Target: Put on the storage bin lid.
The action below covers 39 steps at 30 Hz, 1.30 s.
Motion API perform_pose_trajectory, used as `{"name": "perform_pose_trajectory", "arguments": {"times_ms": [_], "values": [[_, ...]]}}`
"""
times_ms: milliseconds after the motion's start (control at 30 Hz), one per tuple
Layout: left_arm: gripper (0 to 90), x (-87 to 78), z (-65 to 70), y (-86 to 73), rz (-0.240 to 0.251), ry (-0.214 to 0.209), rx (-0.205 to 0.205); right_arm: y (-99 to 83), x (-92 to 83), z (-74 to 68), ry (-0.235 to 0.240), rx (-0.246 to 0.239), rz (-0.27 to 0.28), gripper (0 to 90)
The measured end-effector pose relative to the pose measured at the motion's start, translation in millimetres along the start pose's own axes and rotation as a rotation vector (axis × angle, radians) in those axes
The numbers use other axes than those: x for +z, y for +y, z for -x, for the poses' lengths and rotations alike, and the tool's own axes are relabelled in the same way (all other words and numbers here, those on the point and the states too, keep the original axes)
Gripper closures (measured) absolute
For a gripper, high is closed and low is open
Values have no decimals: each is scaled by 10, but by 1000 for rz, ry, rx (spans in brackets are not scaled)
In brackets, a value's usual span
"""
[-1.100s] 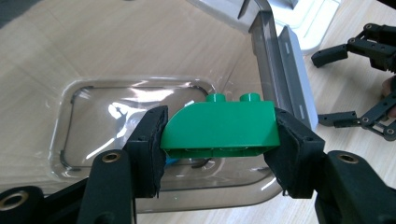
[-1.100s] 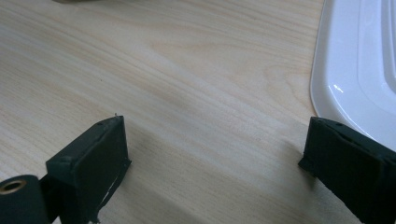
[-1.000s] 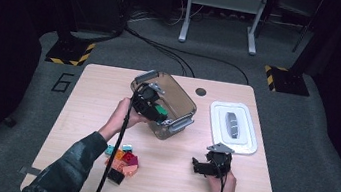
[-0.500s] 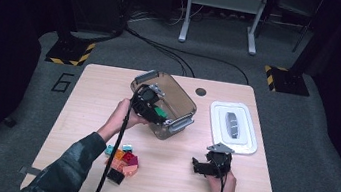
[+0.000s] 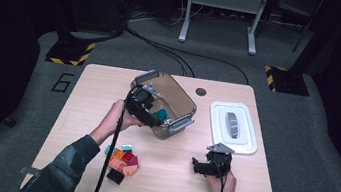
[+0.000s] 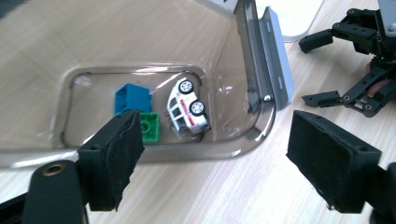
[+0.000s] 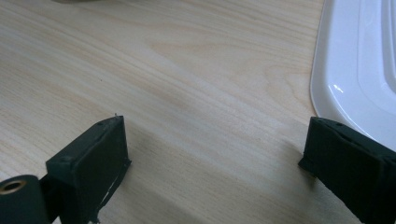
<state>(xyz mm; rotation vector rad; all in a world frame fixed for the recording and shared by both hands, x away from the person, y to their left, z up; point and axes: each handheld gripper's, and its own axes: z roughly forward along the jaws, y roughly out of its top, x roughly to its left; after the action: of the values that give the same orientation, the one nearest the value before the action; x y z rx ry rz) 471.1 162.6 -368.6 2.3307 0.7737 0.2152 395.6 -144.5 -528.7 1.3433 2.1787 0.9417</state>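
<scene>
Partly, left claw [image 5: 148,112] hides bin [image 5: 178,99] contents.

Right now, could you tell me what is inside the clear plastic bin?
In the clear plastic bin lie a white toy car on its side, a blue block and a green block. The left gripper covers part of the green block.

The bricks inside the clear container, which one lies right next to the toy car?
The green brick. It sits directly beside the white toy car, while the blue brick lies behind it, farther from the car.
</scene>
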Motion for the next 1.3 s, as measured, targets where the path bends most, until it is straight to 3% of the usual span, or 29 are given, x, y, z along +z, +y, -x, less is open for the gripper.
{"name": "perform_pose_trajectory", "arguments": {"times_ms": [367, 633, 833, 1100, 1300], "values": [[134, -316, -82, -415, 60, 63, -42, -1, -1, 0, -1, 0, 0, 56], [106, -403, -145, -743, 72, 109, -79, -1, -1, -1, -2, 2, 1, 57], [85, -281, -181, -1008, 50, 102, -117, -1, -2, 2, -1, -1, -1, 57], [82, 115, -126, -1300, -30, 76, -121, -1, -1, 4, -1, -2, 1, 57], [192, 223, -132, -1426, -44, 53, -123, -1, -2, 2, -1, -2, 0, 57]]}}
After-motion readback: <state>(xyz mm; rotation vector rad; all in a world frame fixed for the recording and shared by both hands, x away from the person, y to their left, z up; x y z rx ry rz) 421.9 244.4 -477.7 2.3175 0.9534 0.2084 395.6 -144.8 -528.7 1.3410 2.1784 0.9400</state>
